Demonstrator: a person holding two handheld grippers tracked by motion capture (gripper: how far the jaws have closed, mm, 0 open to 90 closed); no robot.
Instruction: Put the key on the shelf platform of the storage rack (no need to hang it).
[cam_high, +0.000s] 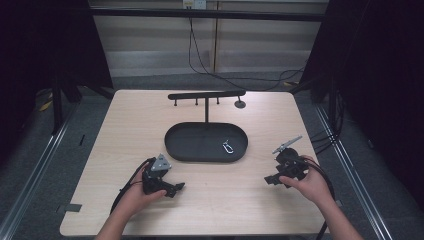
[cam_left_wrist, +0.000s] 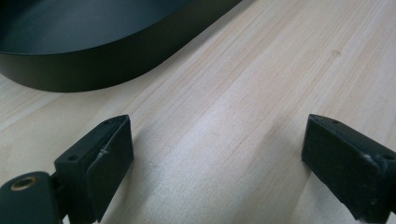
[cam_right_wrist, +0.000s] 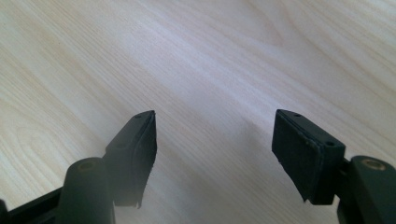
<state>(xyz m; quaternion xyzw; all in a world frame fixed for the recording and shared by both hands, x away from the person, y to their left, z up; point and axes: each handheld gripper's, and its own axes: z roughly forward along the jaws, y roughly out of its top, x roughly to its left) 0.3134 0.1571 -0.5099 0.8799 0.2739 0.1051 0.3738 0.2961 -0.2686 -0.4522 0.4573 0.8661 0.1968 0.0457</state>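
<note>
A black oval tray (cam_high: 185, 145) lies mid-table with a small silver carabiner (cam_high: 228, 147) in its right half. Behind it stands a black rack (cam_high: 206, 95) on a thin post, with short pegs under its bar. My left gripper (cam_high: 175, 189) rests on the wood in front of the tray's left end, open and empty; its jaws frame bare wood, with the tray's wall (cam_left_wrist: 93, 65) just ahead. My right gripper (cam_high: 272, 178) rests to the right of the tray, open over bare wood (cam_right_wrist: 215, 93), holding nothing.
The light wooden table (cam_high: 225, 205) ends close behind both hands. Cables (cam_high: 220, 75) run over the floor beyond the far edge. Metal rails (cam_high: 45, 150) flank the table on both sides.
</note>
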